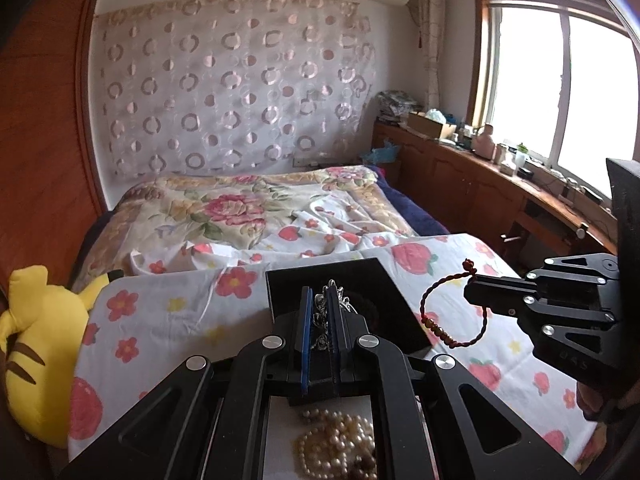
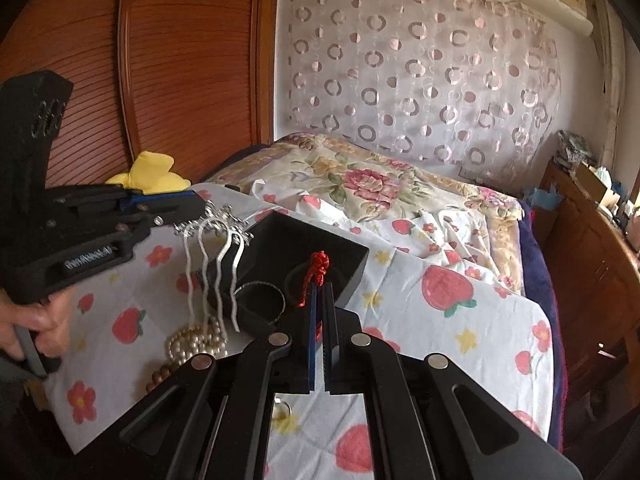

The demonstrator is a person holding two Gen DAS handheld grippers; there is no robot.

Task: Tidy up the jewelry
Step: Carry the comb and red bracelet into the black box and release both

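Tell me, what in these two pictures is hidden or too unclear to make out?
- Pearl necklace: left wrist view, partly covered by the left hand-held gripper.
- Silver hair comb: its ornate top is blurred in the right wrist view; mostly hidden between the fingers in the left.
- Black box: its contents sit behind the right hand-held gripper and red string bracelet.
- Small ring: too small to identify.

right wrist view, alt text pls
Right gripper pinches a red cord bracelet above a black box on a flowered sheet. At left, the left gripper holds a silver hair comb over pearls.
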